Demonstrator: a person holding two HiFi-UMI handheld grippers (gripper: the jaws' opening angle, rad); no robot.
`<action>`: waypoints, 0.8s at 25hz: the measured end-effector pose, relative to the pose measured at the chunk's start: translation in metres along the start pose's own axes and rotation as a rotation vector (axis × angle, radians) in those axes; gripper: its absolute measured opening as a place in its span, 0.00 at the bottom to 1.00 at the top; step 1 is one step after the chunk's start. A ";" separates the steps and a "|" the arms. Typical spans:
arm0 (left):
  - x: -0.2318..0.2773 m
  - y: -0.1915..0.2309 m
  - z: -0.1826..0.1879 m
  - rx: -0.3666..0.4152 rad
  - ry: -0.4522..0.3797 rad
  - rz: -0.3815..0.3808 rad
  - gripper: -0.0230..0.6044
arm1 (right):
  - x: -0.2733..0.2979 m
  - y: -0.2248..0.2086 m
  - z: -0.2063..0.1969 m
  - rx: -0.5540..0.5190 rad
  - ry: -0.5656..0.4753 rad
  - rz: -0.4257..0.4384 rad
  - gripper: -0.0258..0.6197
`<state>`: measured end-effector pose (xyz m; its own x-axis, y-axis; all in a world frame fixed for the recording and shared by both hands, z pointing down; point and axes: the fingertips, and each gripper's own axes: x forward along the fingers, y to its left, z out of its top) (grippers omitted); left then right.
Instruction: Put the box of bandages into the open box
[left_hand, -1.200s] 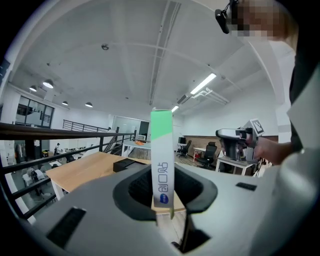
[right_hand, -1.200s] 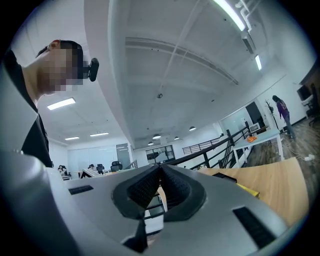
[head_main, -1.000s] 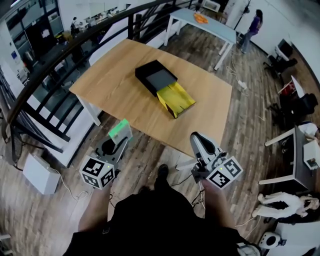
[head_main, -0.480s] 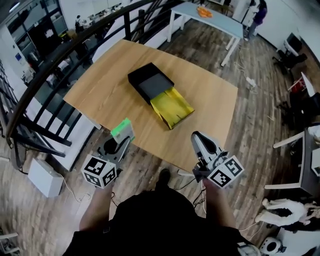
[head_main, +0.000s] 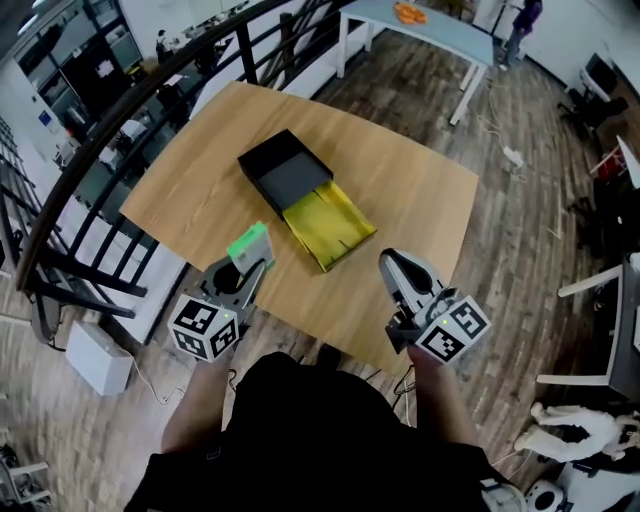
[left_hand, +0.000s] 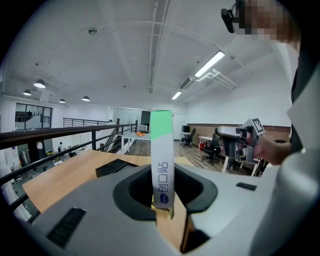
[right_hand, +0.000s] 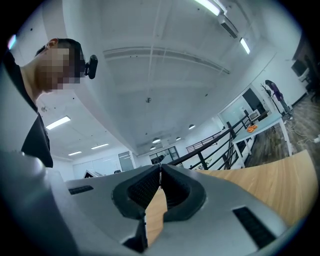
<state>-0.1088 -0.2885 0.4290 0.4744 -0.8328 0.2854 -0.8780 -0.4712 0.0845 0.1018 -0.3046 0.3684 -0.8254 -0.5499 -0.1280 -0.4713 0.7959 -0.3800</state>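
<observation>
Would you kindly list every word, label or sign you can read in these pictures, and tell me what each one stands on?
"创口贴": blue print, turned sideways, on the narrow white face of the box of bandages held in the left tongs.
Blue oval logo just below it on the same face: too small to read.
Marker cubes: square patterns only, no words.
Open box: no print visible.

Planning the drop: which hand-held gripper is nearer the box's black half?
Left. The left hand-held gripper hovers near-left of the black half; the right hand-held gripper is past the yellow half.
</observation>
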 end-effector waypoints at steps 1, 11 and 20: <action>0.007 0.000 0.000 0.004 0.006 -0.002 0.19 | 0.000 -0.004 0.003 0.002 -0.004 0.000 0.10; 0.084 0.018 -0.018 0.064 0.121 -0.032 0.19 | 0.005 -0.044 0.008 0.019 0.004 -0.044 0.10; 0.158 0.049 -0.053 0.073 0.240 -0.107 0.19 | 0.035 -0.074 0.004 0.041 0.022 -0.106 0.10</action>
<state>-0.0797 -0.4280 0.5285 0.5276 -0.6884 0.4978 -0.8127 -0.5797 0.0596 0.1091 -0.3833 0.3887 -0.7785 -0.6242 -0.0656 -0.5435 0.7227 -0.4271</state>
